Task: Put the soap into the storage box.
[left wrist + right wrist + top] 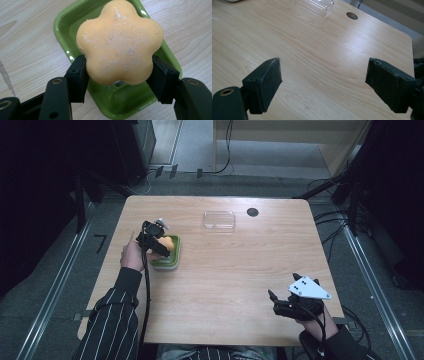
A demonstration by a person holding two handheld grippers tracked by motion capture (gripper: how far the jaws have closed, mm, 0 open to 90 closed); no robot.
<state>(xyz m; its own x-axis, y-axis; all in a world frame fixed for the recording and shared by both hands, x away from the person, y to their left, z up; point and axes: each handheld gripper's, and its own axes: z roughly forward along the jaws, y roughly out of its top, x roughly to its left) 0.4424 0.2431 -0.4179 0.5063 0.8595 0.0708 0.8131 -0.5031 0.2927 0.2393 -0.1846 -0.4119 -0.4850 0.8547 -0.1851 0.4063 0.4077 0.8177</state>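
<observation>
The left gripper (pixel 119 72) clamped 1 orange flower-shaped soap (pixel 119 42) just above 1 green soap dish (pixel 62 27) at the table's (pixel 225 270) 9 o'clock, seemingly mid-placement; lowering and release likely came next. The right gripper (pixel 323 82) hung wide, empty. 1 clear lid (pixel 219 219) lay at 12.

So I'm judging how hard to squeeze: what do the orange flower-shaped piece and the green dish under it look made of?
The orange flower-shaped piece looks like a moulded soap bar: matte, waxy, with whitish powdery specks on top. The green rectangular dish looks like glossy hard plastic, or possibly glazed ceramic; bright highlights run along its rim. The left gripper fingers press the piece's sides.
</observation>
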